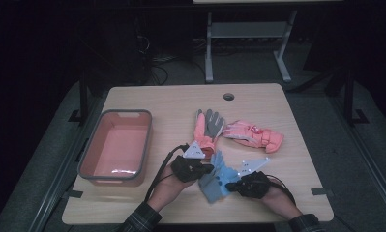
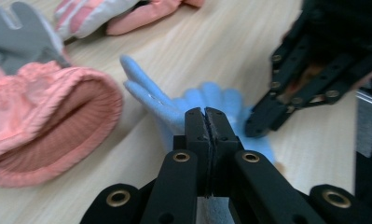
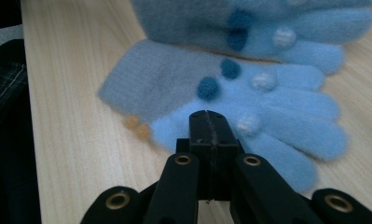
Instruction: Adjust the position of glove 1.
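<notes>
High view: blue gloves [image 1: 218,175] lie near the table [image 1: 297,159] front edge, between left gripper [image 1: 203,169] and right gripper [image 1: 233,184]; tub [image 1: 115,145] well left.
Left gripper view: jaws clenched, fabric between them unclear. Pink glove [image 2: 48,121] just beside, could snag.
Right gripper view: jaws clenched over a glove finger; grip unconfirmed, may slip. Pom-poms visible here.

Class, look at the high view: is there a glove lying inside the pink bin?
No: the pink bin holds nothing, while the pink gloves and blue gloves all lie on the table beside it.
</notes>
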Demonstrator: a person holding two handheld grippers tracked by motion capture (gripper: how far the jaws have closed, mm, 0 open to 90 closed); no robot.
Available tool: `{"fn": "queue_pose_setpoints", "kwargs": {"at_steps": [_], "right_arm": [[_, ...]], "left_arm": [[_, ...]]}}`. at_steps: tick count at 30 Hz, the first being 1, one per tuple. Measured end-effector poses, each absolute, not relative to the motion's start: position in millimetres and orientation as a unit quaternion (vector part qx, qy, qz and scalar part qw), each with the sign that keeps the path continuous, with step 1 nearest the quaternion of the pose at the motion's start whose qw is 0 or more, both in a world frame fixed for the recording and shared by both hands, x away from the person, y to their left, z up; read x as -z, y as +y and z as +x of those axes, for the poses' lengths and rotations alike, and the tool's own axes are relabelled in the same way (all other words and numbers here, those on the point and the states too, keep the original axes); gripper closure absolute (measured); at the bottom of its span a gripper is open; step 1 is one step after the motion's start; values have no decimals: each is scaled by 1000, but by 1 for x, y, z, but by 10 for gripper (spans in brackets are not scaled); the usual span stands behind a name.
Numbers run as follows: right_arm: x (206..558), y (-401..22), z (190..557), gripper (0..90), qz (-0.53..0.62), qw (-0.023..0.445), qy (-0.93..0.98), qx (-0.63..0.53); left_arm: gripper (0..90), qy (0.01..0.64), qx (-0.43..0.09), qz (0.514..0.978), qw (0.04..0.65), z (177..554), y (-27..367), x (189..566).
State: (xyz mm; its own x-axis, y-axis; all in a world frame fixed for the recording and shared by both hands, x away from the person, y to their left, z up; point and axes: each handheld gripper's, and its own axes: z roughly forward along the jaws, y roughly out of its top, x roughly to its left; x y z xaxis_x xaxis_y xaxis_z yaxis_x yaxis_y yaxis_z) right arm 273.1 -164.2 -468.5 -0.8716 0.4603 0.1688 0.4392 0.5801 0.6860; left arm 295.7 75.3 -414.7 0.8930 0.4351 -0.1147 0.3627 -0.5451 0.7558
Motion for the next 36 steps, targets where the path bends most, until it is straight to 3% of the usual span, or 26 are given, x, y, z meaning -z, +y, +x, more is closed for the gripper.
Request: {"fn": "queue_pose_setpoints", "kwargs": {"at_steps": [23,27,29,32,36], "right_arm": [[467,-162,279,897,262,27,884,-386],[461,-184,284,746,296,55,871,-390],[460,-190,287,718,312,60,863,-393],[460,-215,296,541,353,92,842,-397],[462,-228,302,441,384,111,827,-394]], "left_arm": [[867,200,8,895,398,277,47,432],[787,208,24,889,407,277,49,433],[773,208,25,890,406,278,49,433],[807,211,26,890,404,279,49,434],[849,204,35,897,391,278,43,440]]}}
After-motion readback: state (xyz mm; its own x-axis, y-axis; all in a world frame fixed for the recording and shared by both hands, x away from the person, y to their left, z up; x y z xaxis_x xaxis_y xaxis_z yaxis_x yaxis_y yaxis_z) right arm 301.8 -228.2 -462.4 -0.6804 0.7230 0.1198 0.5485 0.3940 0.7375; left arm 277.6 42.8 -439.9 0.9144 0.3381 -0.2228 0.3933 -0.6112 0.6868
